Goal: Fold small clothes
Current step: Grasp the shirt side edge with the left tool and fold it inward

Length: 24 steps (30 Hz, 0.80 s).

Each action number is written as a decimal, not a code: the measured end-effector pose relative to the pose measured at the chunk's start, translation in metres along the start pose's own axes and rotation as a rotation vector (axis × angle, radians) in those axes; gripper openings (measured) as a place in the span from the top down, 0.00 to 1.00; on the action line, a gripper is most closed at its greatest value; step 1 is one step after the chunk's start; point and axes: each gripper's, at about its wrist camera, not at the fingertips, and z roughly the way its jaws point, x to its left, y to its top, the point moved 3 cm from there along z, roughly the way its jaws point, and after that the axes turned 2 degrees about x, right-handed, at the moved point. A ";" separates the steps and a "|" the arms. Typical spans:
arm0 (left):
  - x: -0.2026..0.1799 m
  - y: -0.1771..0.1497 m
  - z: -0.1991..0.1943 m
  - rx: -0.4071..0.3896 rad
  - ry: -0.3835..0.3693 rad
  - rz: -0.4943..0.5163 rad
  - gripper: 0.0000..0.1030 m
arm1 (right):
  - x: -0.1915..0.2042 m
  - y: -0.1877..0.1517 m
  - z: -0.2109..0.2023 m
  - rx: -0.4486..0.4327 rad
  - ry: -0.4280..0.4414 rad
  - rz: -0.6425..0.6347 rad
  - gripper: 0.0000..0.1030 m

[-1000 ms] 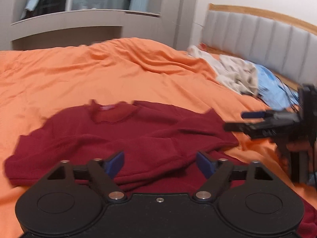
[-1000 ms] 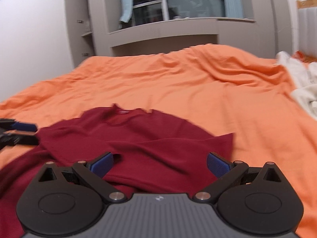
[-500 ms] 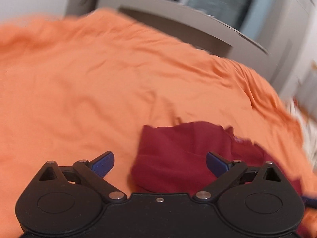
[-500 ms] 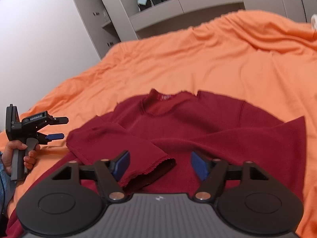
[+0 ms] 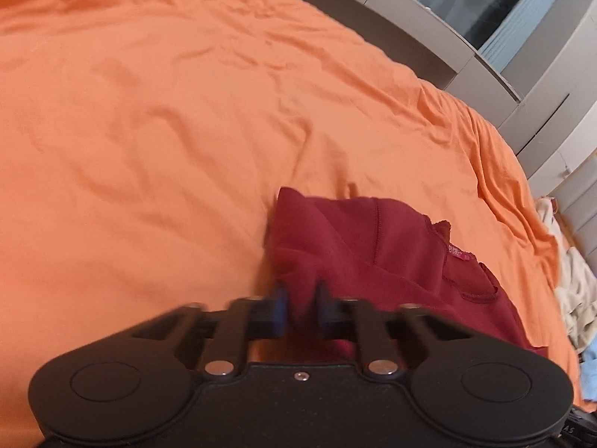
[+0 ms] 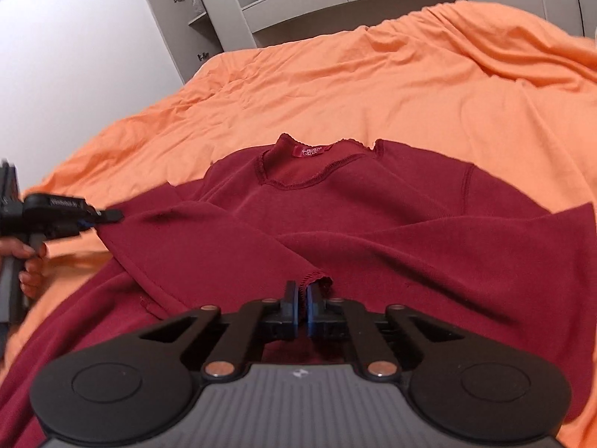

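The red sweater (image 6: 373,224) lies flat on the orange bed cover (image 6: 373,86), collar away from the right gripper (image 6: 302,311). One sleeve (image 6: 209,239) is laid across the body, and its long axis runs from the left gripper (image 5: 300,311) at the shoulder fold down to the cuff directly ahead of the right gripper. The left gripper pinches the cloth at that fold. The right gripper's fingers are pressed together at the cuff; it seems to pinch it. I judge that the right gripper is nearer to the cuff.
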 end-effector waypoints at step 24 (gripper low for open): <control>-0.037 -0.025 -0.057 -0.043 0.135 0.152 0.16 | 0.037 -0.021 -0.072 -0.091 -0.060 -0.185 0.11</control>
